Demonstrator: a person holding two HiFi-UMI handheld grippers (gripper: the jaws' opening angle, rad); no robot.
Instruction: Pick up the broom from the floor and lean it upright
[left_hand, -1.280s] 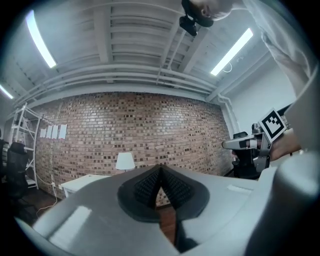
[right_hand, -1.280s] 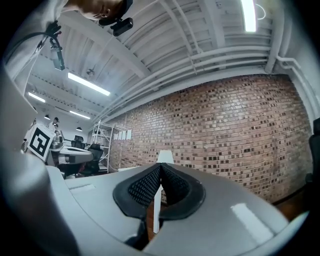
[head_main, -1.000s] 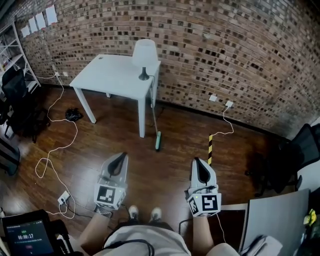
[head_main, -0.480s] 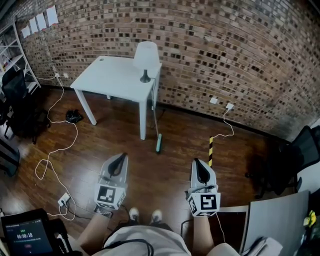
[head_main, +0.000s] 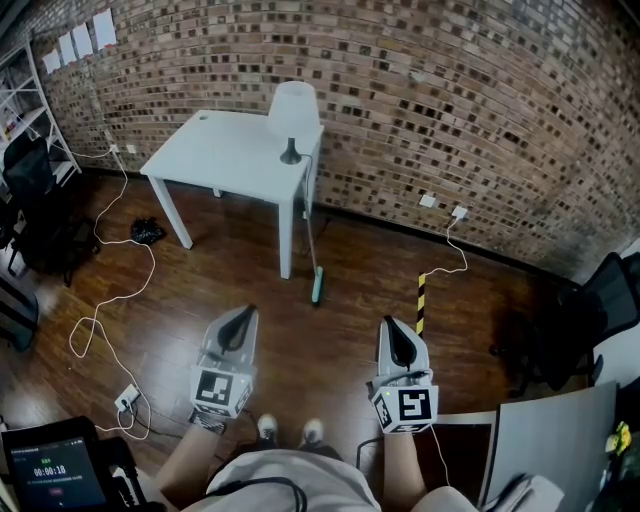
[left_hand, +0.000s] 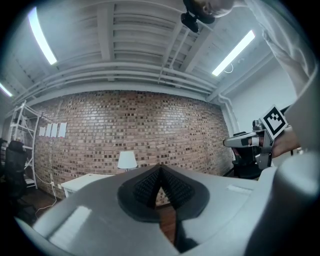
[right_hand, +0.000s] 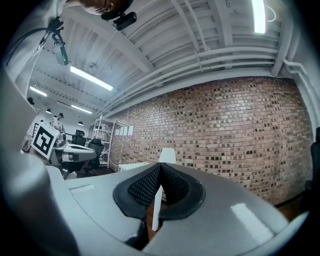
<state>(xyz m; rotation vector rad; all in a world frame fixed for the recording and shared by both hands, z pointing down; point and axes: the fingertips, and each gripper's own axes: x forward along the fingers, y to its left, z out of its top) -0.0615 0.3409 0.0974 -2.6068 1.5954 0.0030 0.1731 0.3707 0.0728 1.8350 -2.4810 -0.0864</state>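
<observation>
Both your grippers are empty with jaws pressed together, left gripper (head_main: 243, 316) and right gripper (head_main: 393, 327) held level side by side above your feet, while the broom (head_main: 316, 282) stands well ahead, green head on the wood floor, handle leaning against the white table (head_main: 220, 150).

I've got the counter (head_main: 225, 150) against the brick wall (head_main: 450, 90), w/ a lamp (head_main: 292, 112) on its far rt corner. Broom (head_main: 316, 283) stands at counter's rt front leg, head on floor (head_main: 320, 355). L gripper (head_main: 245, 313) and R gripper (head_main: 392, 326) sit side by side nearer me, well apart from broom. Tablet (head_main: 55, 472) is at lower left.
</observation>
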